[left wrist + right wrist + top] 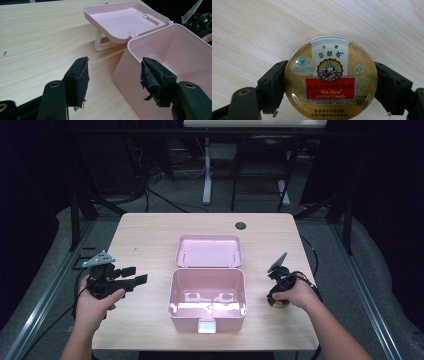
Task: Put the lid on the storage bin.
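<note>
1. One round candy tin, gold with a red label
2. One pink box, hinged lid open, so one lid
3. Two grippers: left gripper and right gripper
4. Two black jaws on each, four altogether
5. Two hands: one left hand, one right hand
6. One wooden table, with one dark round grommet
7. One white latch on the box front

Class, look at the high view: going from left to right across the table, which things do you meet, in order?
Left gripper → open pink box → right gripper, which grips a round Nin Jiom herbal candy tin on the wooden table.
</note>
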Action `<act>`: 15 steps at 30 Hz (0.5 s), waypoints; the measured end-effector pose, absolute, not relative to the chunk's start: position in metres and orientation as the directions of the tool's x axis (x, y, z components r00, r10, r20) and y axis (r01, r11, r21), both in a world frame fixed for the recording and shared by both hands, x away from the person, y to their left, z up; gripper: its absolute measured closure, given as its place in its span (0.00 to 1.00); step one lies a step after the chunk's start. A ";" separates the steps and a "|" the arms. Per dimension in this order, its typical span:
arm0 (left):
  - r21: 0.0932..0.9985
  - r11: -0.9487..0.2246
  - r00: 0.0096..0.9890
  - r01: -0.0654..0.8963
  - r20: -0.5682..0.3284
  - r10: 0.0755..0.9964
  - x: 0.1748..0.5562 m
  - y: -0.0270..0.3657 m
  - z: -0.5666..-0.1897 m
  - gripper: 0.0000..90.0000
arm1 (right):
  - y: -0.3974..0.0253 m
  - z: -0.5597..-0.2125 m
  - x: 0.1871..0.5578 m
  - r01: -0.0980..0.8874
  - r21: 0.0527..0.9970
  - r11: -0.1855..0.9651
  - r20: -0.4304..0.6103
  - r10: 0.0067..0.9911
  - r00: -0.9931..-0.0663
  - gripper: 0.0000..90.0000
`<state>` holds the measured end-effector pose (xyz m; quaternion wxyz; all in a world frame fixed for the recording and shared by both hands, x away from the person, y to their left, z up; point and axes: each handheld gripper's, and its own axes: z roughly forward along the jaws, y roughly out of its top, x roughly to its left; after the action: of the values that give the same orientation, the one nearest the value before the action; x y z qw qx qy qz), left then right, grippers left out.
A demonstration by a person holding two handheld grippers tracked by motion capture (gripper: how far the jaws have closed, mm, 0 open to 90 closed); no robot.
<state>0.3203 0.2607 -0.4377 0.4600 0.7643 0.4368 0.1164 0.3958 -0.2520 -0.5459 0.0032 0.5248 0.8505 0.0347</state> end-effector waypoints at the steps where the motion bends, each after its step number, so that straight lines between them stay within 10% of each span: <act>1: 0.806 -0.193 0.593 0.559 -0.226 0.773 0.320 0.261 -0.438 0.44 | -0.252 -0.545 0.396 0.895 0.064 0.442 0.035 0.895 -0.445 0.22; 15: 0.806 -0.196 0.596 0.558 -0.225 0.771 0.320 0.260 -0.438 0.44 | -0.247 -0.527 0.394 0.878 0.068 0.474 0.012 0.879 -0.476 0.22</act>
<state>0.3202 0.2604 -0.4378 0.4617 0.7647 0.4345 0.1154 0.3942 -0.2468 -0.5268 0.0122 0.5116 0.8585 0.0323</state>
